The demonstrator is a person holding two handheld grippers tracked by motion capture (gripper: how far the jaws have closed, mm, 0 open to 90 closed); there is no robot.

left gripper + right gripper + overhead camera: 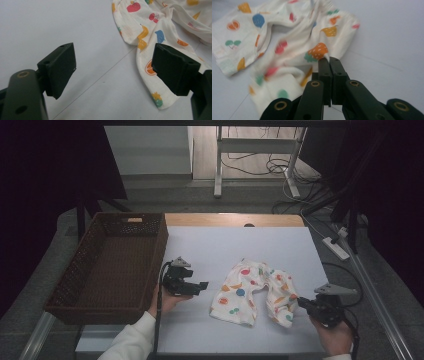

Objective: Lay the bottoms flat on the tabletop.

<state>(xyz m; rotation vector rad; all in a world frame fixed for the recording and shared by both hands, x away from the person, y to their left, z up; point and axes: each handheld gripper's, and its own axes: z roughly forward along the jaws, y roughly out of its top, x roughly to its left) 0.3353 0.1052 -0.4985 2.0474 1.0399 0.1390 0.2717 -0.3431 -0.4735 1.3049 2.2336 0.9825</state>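
A small pair of cream trousers [252, 290] with a coloured fruit print lies crumpled on the white table top [225, 245]. My right gripper [301, 302] is at the right leg's edge, its jaws shut on a fold of the cloth [322, 53]. My left gripper [200, 285] is held just left of the trousers, open, with nothing between its jaws. In the left gripper view the trousers [160, 30] lie ahead and to the right, the right pad [175, 67] over their hem.
A dark woven basket [112, 265] stands along the table's left side, beside my left hand. Beyond the table's far edge are a white desk frame [257, 155], cables and a power strip [336, 247] on the floor.
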